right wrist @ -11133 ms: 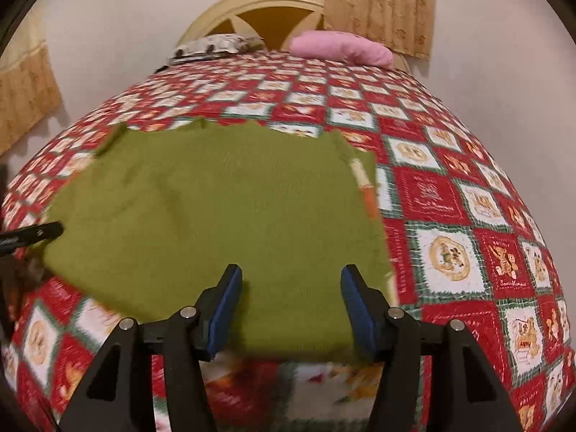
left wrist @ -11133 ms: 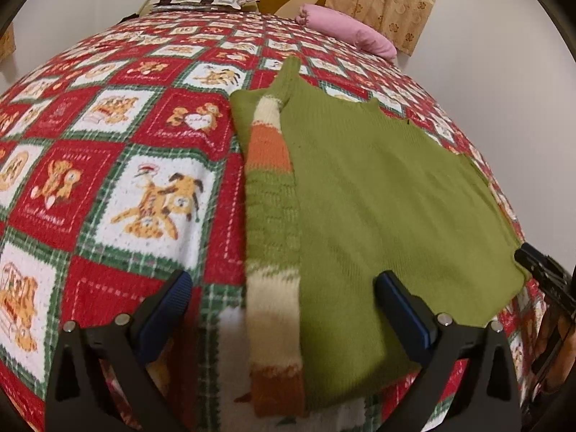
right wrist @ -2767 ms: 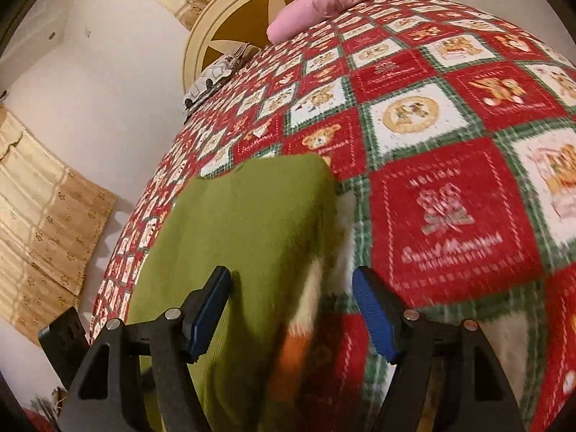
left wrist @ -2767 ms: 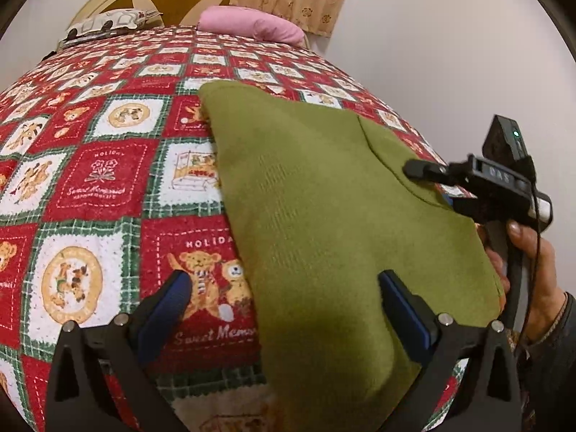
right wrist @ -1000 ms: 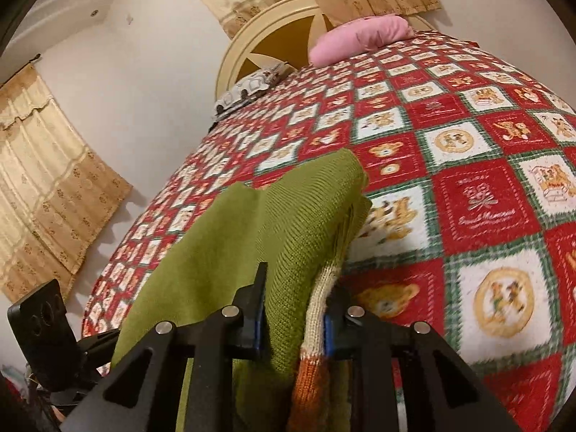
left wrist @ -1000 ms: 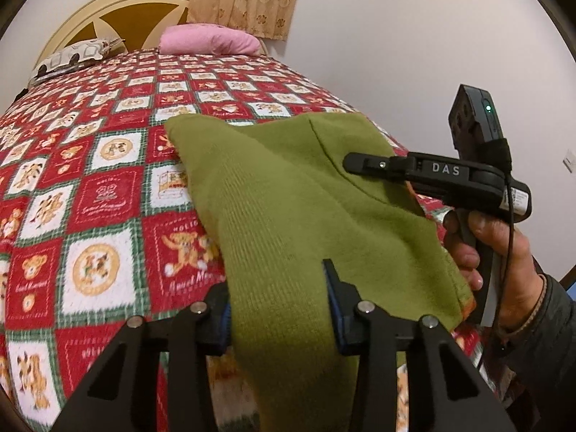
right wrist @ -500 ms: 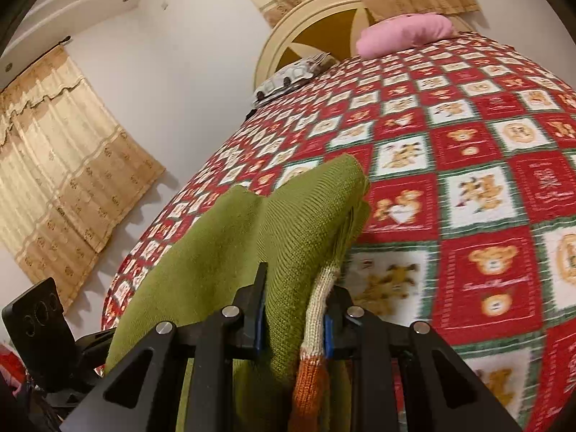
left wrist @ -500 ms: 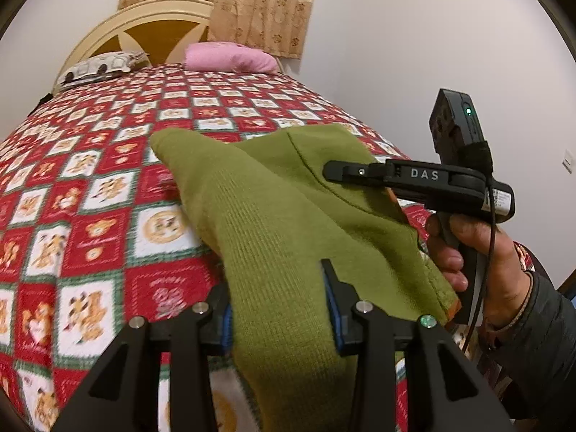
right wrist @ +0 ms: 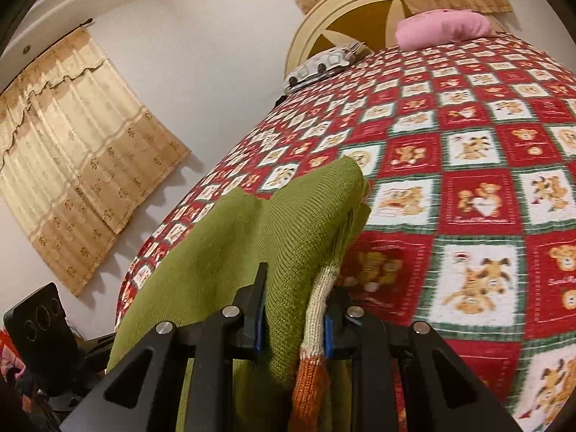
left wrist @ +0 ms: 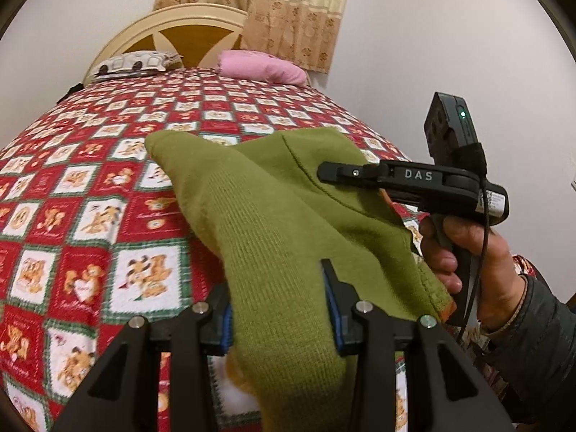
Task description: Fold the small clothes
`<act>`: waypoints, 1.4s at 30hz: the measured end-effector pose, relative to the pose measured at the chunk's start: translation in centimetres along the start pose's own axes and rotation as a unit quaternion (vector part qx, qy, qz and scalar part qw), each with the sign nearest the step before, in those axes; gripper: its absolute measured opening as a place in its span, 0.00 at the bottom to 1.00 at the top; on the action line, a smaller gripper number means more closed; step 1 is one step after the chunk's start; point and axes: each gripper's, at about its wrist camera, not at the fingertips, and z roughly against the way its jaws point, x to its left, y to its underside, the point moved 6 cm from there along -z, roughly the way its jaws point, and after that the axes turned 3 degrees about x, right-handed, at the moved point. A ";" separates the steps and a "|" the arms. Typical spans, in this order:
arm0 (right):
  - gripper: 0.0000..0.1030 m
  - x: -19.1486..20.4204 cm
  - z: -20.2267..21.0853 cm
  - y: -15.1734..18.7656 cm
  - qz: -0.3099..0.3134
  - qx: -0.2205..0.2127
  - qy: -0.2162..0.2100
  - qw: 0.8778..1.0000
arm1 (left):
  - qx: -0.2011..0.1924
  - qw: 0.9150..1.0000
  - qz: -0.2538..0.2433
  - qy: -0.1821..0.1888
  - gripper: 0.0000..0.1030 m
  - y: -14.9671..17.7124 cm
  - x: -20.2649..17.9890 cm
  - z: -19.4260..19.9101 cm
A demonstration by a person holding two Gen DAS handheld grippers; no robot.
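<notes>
A small green knitted sweater (left wrist: 273, 230) with cream and orange striped cuffs is lifted off the bed, folded lengthwise. My left gripper (left wrist: 279, 309) is shut on one end of it. My right gripper (right wrist: 293, 318) is shut on the other end, with a striped sleeve (right wrist: 316, 309) between the pads. The right gripper's body also shows in the left wrist view (left wrist: 414, 180), held by a hand beside the sweater. The sweater (right wrist: 230, 248) sags between the two grippers above the bedspread.
The bed carries a red, green and white teddy-bear patchwork bedspread (left wrist: 90, 194). A pink pillow (left wrist: 259, 66) and a patterned pillow (left wrist: 133, 64) lie at the cream headboard (left wrist: 172, 32). Curtains (right wrist: 75, 151) hang on the wall. White walls stand close to the bed.
Both grippers, shut on the sweater, have lifted it a little higher off the bed over the last second. Earlier the sweater lay flat and both grippers were open.
</notes>
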 end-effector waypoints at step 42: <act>0.23 13.9 -13.2 2.4 0.068 0.093 -0.095 0.989 | -0.037 0.992 0.078 -0.093 0.40 5.2 11.8 7.4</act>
